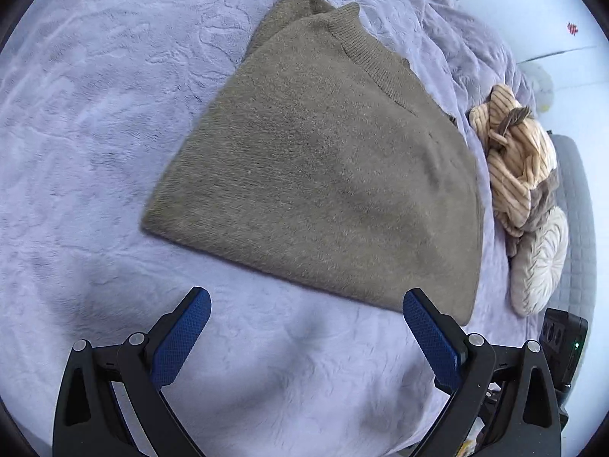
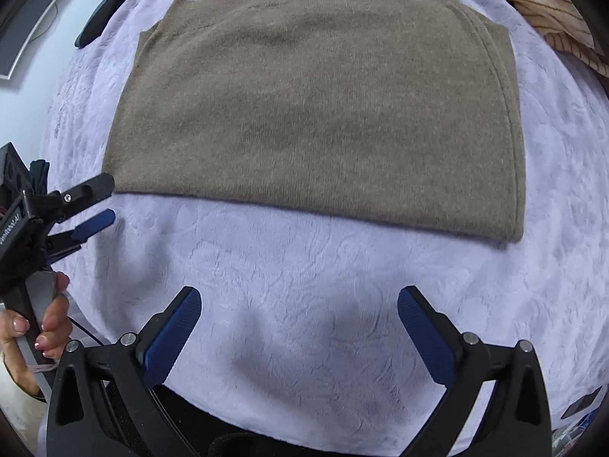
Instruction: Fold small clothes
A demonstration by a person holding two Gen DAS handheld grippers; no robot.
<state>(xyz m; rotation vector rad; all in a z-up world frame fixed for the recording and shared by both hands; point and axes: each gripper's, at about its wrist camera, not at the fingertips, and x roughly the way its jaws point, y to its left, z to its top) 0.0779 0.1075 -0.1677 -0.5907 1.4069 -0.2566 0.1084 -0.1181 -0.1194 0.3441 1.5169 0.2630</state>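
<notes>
A lilac plush bedspread (image 1: 95, 122) with an embossed, crinkled pattern covers the bed and lies rumpled towards the far side. At its right edge, in the left wrist view, a tan striped plush garment (image 1: 521, 167) sits in a heap, and a round pleated cream cushion (image 1: 540, 262) lies just below it, touching it. A grey quilted surface (image 1: 578, 205) runs beside them. In the right wrist view, a dark elongated object (image 2: 110, 3) lies at the bedspread's upper left edge, near a grey curved panel (image 2: 34, 19) on the pale floor.
</notes>
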